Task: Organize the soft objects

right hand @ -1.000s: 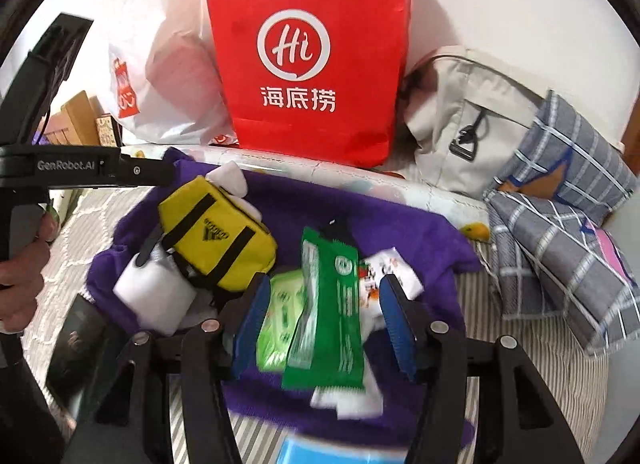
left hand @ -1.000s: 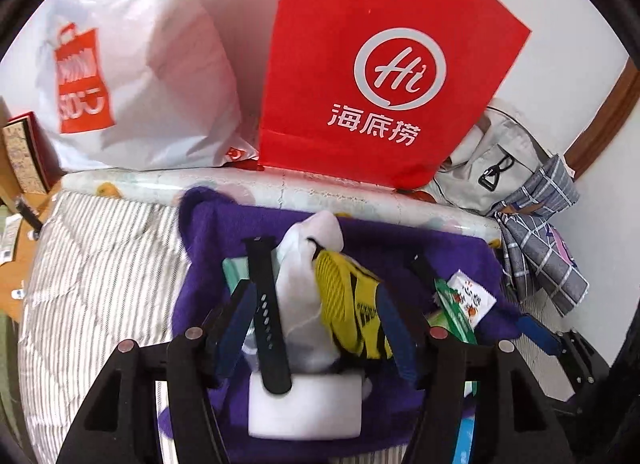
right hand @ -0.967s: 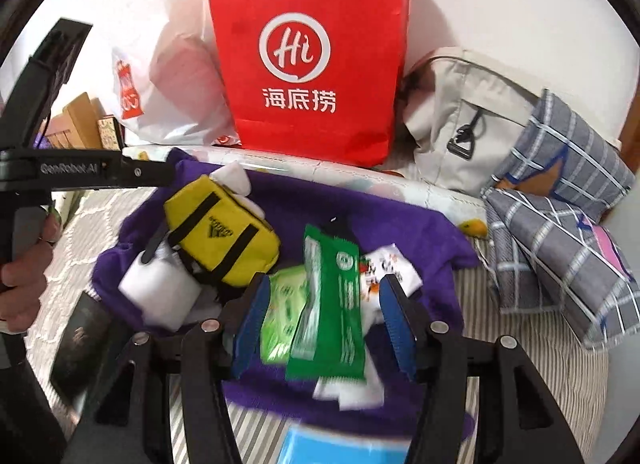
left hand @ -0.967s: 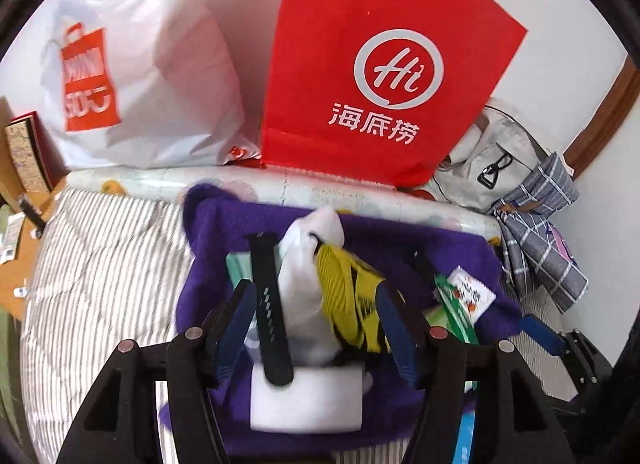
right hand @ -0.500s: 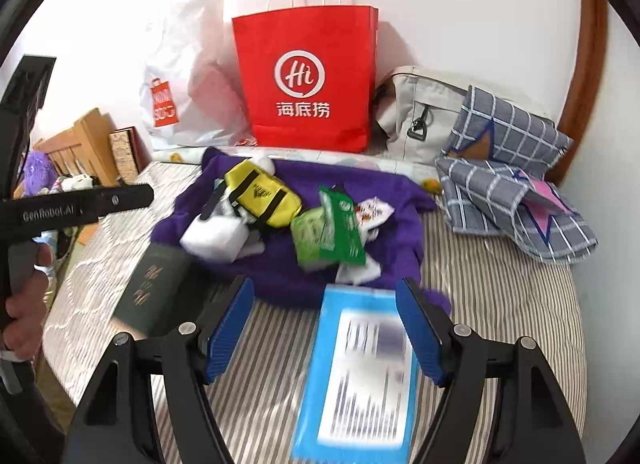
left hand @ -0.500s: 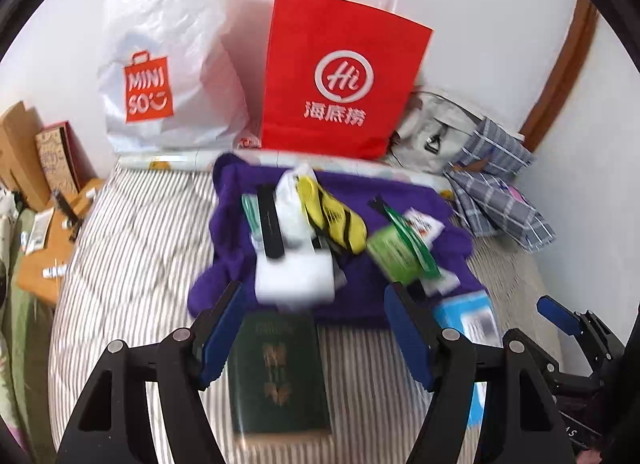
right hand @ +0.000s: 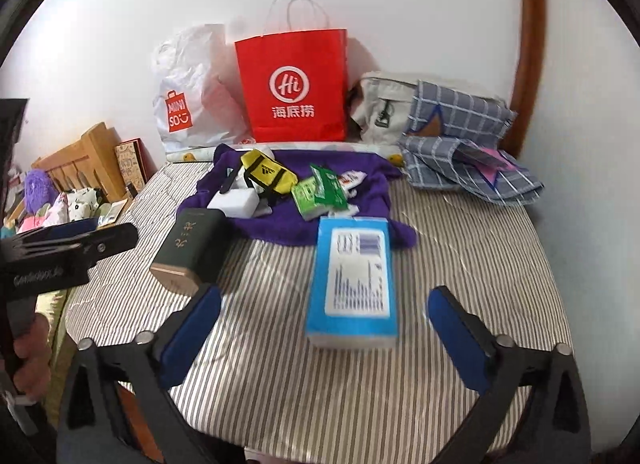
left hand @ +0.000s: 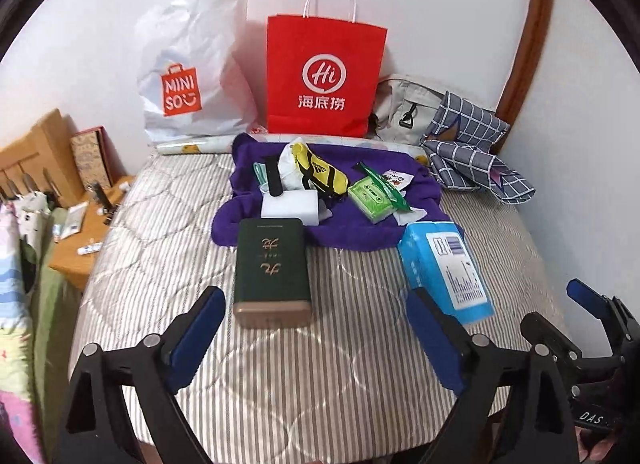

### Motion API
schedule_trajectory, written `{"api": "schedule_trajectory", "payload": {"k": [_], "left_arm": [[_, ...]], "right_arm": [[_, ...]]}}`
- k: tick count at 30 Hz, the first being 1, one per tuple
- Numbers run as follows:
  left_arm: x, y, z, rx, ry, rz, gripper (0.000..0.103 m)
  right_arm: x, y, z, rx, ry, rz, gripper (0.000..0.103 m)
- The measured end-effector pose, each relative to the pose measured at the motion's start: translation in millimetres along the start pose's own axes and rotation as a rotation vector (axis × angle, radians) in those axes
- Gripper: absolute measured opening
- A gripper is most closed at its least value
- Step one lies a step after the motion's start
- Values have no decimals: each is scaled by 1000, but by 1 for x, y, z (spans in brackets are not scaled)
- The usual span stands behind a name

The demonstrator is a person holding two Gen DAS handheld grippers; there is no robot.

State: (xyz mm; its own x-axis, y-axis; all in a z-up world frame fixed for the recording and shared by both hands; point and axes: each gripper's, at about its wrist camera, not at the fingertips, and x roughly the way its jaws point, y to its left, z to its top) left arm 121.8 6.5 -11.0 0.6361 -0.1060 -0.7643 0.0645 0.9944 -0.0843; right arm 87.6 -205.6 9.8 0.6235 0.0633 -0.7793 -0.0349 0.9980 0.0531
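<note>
Purple cloth [left hand: 280,224] on the bed [left hand: 320,364]: its near edge is hidden under the green box [left hand: 273,264]. Left tongs [left hand: 316,334] and right tongs [right hand: 324,334] are opening, empty, now farther back from the cloth than before.

A: Left wrist view?
B: Looks downward across the bed toward the red bag [left hand: 325,76], well back from it.
A: Right wrist view?
B: Same facing, red bag [right hand: 294,88] left of centre. Both share it.
</note>
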Motion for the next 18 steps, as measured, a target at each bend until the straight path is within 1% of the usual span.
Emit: {"api": "schedule_trajectory", "payload": {"k": [2, 6, 12, 18], "left_arm": [[-9, -6, -7, 12, -13, 6, 94], [-26, -13, -18, 44, -39, 5, 94], [-44, -15, -26, 36, -61, 7, 94], [-55, -15, -29, 40, -82, 17, 94]], "right_arm": [[-5, -3, -6, 20, 14, -12, 103], [-19, -4, -11, 23, -3, -25, 103], [-39, -3, -15, 28, -24, -19, 103], [-46, -2, -18, 29, -29, -23, 103]]}}
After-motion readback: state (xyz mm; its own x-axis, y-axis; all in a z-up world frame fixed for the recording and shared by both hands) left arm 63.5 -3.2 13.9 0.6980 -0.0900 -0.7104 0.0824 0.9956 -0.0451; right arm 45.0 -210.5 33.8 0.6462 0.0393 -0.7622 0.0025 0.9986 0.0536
